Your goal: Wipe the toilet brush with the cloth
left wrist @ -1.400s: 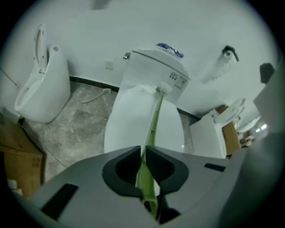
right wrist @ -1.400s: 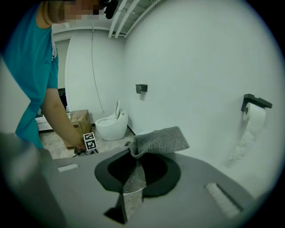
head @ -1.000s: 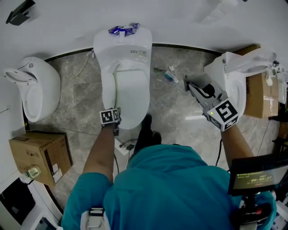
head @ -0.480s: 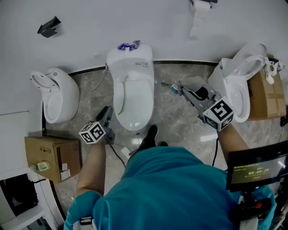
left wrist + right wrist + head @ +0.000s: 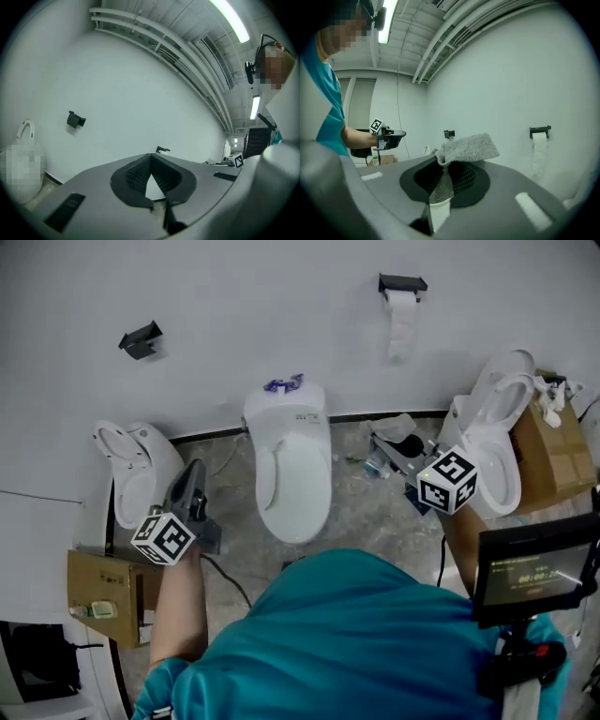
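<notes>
Cloth [image 5: 471, 146]: grey and knitted. We find it pinched in the jaws of the right gripper [image 5: 442, 168], with 1 flap standing up above the tips and a narrow strip hanging down between them. In the head view this gripper is held up in front of the right-hand toilet [image 5: 497, 442], pointing towards the wall.

Toilet brush: we cannot identify it in any view. A small blue and white item [image 5: 373, 465] lies on the floor [image 5: 361, 512] just beyond the cloth; we cannot tell what it is.

Left gripper [image 5: 150, 158]: its jaws have just been closing and now meet at the tips with nothing between them. It is held roughly level towards the white wall [image 5: 234, 296], between the left-hand toilet [image 5: 131, 474] and the middle toilet [image 5: 292, 474], well apart from the cloth.

Surroundings: the 3 toilets stand in a row against the wall. A blue object [image 5: 283, 384] rests on top of the middle one. A paper roll [image 5: 403, 310] hangs from a black holder, and a black bracket [image 5: 141, 338] is fixed further left. 1 cardboard box [image 5: 98, 601] stands at the left and another [image 5: 548, 451] behind the right-hand toilet.
</notes>
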Action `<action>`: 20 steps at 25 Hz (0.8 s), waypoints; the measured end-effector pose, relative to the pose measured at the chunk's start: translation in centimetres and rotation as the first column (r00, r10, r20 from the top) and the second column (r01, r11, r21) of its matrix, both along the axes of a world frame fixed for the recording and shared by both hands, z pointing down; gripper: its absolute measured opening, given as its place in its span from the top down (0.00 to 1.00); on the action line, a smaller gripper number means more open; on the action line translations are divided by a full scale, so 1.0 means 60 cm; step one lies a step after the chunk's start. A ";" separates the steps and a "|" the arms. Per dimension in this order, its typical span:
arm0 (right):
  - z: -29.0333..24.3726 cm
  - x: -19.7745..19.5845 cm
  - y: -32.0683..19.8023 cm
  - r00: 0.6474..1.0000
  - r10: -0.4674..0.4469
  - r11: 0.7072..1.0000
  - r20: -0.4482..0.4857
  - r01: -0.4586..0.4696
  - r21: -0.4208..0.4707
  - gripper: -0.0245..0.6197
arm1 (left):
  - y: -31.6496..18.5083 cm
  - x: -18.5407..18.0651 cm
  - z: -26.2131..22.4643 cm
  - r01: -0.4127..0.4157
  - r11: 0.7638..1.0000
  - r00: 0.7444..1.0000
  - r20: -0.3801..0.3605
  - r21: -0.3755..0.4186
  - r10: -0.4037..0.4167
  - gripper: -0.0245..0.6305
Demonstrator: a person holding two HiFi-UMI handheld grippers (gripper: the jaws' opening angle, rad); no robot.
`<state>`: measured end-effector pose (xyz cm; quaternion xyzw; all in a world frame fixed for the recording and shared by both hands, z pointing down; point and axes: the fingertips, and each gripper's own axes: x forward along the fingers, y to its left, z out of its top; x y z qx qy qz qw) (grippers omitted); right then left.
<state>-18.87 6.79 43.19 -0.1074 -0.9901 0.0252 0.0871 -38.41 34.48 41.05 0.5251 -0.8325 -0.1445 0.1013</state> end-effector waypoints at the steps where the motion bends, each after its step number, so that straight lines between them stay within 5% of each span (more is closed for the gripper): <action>1: -0.007 -0.004 0.004 1.000 0.016 1.000 0.008 -0.015 -0.017 0.91 | 0.009 -0.002 -0.011 -0.008 1.000 1.000 0.016 -0.003 0.008 0.95; 8: -0.039 -0.048 0.059 0.998 0.055 0.998 0.029 -0.053 -0.039 0.91 | 0.070 -0.034 -0.039 -0.001 1.000 0.995 0.103 -0.002 0.001 0.95; 20: -0.065 -0.030 0.087 0.999 0.045 0.999 0.011 -0.045 0.007 0.91 | 0.098 -0.015 -0.028 0.029 0.999 0.995 0.090 0.028 -0.032 0.95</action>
